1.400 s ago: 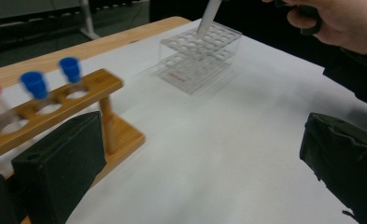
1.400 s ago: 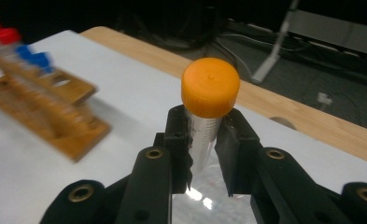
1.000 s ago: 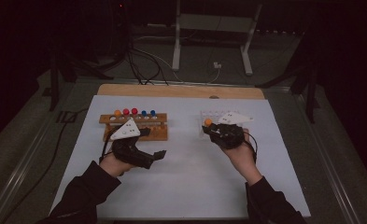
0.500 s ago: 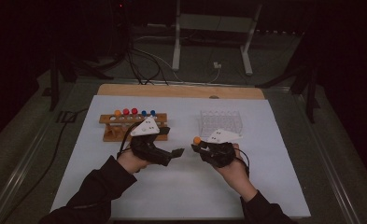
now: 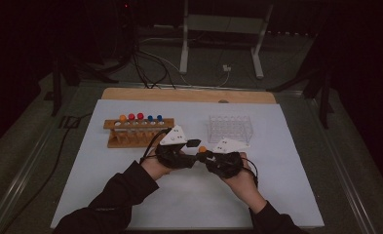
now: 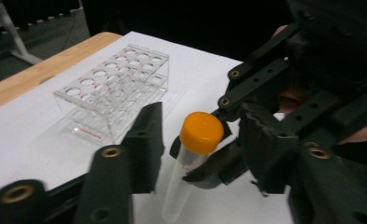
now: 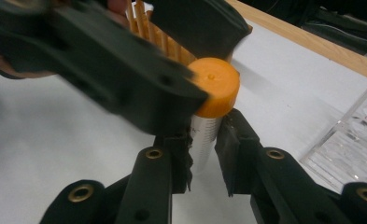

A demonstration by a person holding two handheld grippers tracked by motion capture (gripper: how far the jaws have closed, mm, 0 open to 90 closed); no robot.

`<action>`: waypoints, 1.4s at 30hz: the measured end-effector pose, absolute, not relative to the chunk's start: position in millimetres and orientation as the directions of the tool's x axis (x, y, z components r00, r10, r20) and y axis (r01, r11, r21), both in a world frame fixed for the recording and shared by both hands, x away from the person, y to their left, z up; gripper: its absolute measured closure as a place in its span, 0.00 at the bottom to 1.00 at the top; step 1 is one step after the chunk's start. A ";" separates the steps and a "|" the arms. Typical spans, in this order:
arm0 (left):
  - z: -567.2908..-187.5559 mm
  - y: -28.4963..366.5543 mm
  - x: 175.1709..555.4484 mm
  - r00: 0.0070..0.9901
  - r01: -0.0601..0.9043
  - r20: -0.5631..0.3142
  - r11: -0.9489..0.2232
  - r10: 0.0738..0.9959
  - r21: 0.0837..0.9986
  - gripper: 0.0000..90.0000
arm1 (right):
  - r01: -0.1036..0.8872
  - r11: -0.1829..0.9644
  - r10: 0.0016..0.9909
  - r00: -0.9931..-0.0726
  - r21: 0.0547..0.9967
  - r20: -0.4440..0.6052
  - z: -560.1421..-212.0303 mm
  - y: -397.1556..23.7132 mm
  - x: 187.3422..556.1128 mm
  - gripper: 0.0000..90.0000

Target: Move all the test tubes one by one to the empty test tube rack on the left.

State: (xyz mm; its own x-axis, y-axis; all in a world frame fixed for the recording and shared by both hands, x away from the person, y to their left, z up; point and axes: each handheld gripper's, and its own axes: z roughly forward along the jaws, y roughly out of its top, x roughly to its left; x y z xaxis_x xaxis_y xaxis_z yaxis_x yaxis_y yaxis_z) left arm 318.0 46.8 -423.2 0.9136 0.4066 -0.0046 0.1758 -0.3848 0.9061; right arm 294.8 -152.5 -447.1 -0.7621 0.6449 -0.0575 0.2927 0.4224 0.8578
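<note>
A clear tube with an orange cap (image 5: pixel 202 149) is in mid-table, held upright-tilted by my right gripper (image 5: pixel 206 156), which is shut on its body just under the cap (image 7: pixel 214 91). My left gripper (image 5: pixel 195 148) has come in from the left. Its jaws have just been closing and now bracket the orange cap (image 6: pixel 201 132), with thin gaps still showing on both sides in the left gripper view. The right gripper (image 6: pixel 204 170) grips the tube there from behind. The tube's lower end is hidden by the jaws.
A wooden rack (image 5: pixel 135 135) with several coloured-capped tubes stands at the back left. A clear plastic rack (image 5: pixel 230 129) with bare holes stands at the back right, close beyond the grippers. White paper covers the table (image 5: pixel 189 204).
Both hands moved inward and toward the person, meeting at mid-table. The right gripper carried the orange-capped tube away from the clear rack. The left jaws narrowed around the cap.
</note>
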 end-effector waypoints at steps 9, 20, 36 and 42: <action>-423.0 42.4 320.0 0.912 0.163 0.024 -0.416 0.408 0.895 0.79 | 0.295 0.422 0.648 -0.759 0.857 -0.058 -446.8 -152.9 295.0 0.83; -405.9 62.1 321.0 0.892 0.151 0.046 -0.392 0.450 0.908 0.80 | 0.299 0.387 0.668 -0.743 0.872 -0.041 -444.8 -162.3 297.7 0.53; -381.6 136.5 312.9 0.807 0.179 0.085 -0.380 0.584 0.908 0.80 | 0.319 0.321 0.685 -0.728 0.892 0.014 -439.3 -173.5 299.3 0.00; -373.7 172.6 307.3 0.754 0.197 0.096 -0.363 0.650 0.911 0.80 | 0.314 0.311 0.688 -0.725 0.897 0.015 -438.2 -174.8 299.1 0.00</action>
